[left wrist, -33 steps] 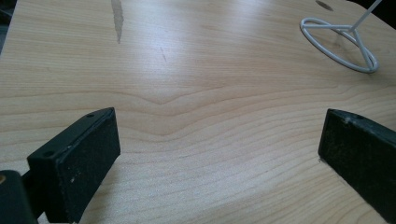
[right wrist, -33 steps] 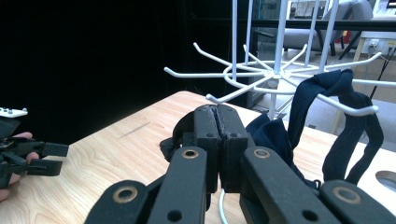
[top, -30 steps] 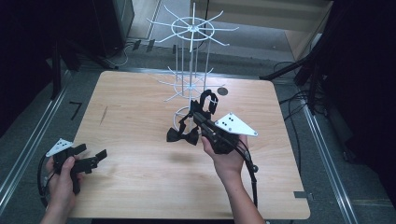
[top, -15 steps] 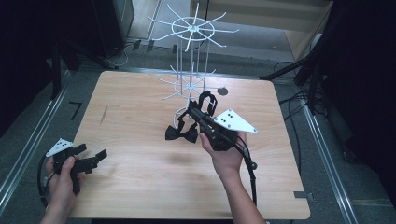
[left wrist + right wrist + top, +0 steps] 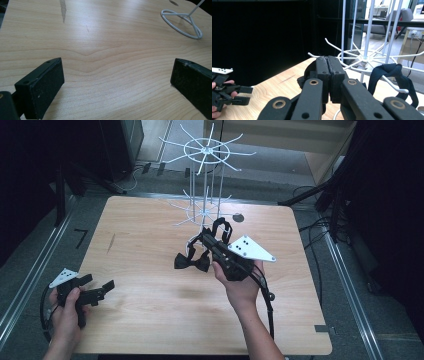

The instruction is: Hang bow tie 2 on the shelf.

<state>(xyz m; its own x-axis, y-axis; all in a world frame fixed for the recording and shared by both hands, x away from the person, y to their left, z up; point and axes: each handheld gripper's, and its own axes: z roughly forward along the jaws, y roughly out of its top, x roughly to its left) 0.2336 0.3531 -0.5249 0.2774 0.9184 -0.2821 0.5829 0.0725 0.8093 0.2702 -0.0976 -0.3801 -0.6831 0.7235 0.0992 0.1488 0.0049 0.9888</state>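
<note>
Right now the right gripper [image 5: 202,241] is clamped on a black bow tie [image 5: 192,262] by the white rack [image 5: 206,200], w/ left gripper [image 5: 97,286] apart & idle, so the strap [image 5: 392,75] could snag a prong.

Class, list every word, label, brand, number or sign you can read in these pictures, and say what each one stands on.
None: no readable word, number or brand on the table, the white rack, the bow tie or either gripper.
Grey plate on the right gripper: dark dots, no writing.
Floor mark left of the table: a "7"-like shape, perhaps just tape.
</note>
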